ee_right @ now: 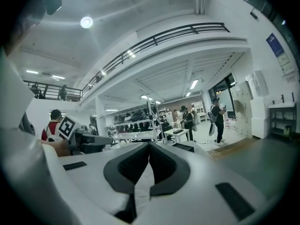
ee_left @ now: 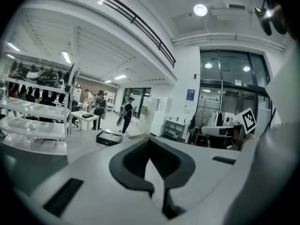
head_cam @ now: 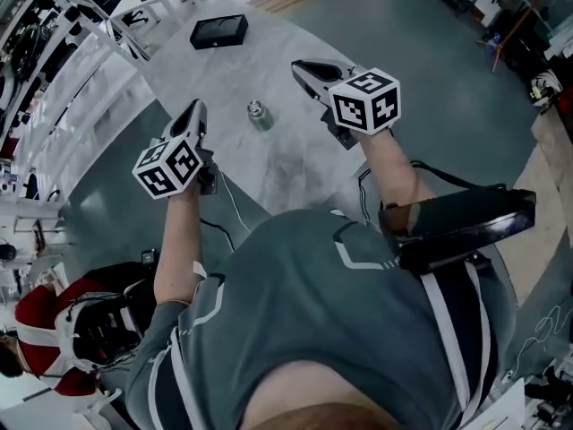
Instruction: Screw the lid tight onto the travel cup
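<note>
The travel cup (head_cam: 259, 115), small and silvery with its lid on top, stands on the pale table (head_cam: 295, 164) between my two grippers. My left gripper (head_cam: 194, 112) is to the cup's left, held above the table, and is shut with nothing in it. My right gripper (head_cam: 301, 68) is to the cup's right and a little farther back, also shut and empty. In the left gripper view the jaws (ee_left: 150, 148) meet and point level across the room. The right gripper view shows the same of its jaws (ee_right: 150, 148). Neither gripper view shows the cup.
A flat black box (head_cam: 218, 31) (ee_left: 108, 137) lies at the table's far end. Shelving racks (head_cam: 63, 25) stand to the left. A person in red (head_cam: 45, 330) sits low at the left. Cables (head_cam: 235, 206) hang over the table's near edge. People stand far off in the hall (ee_right: 216, 114).
</note>
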`<action>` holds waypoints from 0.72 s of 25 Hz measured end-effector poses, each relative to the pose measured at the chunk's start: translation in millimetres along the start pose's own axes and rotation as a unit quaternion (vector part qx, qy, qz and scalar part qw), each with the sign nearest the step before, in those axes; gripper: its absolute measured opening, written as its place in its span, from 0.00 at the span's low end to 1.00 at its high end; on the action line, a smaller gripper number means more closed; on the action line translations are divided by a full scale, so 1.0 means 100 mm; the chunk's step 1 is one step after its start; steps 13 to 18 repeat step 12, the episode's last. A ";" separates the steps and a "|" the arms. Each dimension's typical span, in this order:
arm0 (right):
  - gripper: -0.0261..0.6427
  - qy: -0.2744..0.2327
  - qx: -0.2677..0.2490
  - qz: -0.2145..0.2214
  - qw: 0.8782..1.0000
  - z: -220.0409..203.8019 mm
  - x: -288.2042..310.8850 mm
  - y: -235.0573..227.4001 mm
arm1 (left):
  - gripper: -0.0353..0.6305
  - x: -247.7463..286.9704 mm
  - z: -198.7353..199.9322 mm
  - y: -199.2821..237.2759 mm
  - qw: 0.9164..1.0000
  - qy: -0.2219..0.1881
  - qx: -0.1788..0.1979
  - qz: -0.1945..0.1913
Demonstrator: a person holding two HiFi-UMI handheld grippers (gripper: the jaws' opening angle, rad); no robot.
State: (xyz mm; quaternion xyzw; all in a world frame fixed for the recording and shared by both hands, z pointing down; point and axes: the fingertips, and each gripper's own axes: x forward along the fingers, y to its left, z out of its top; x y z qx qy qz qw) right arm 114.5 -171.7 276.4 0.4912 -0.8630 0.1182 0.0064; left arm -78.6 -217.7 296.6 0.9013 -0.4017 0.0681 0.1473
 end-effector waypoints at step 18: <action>0.08 0.004 -0.009 0.007 1.000 0.04 -0.05 -0.26 | 0.07 0.09 0.00 -0.27 1.000 -0.017 0.003 0.019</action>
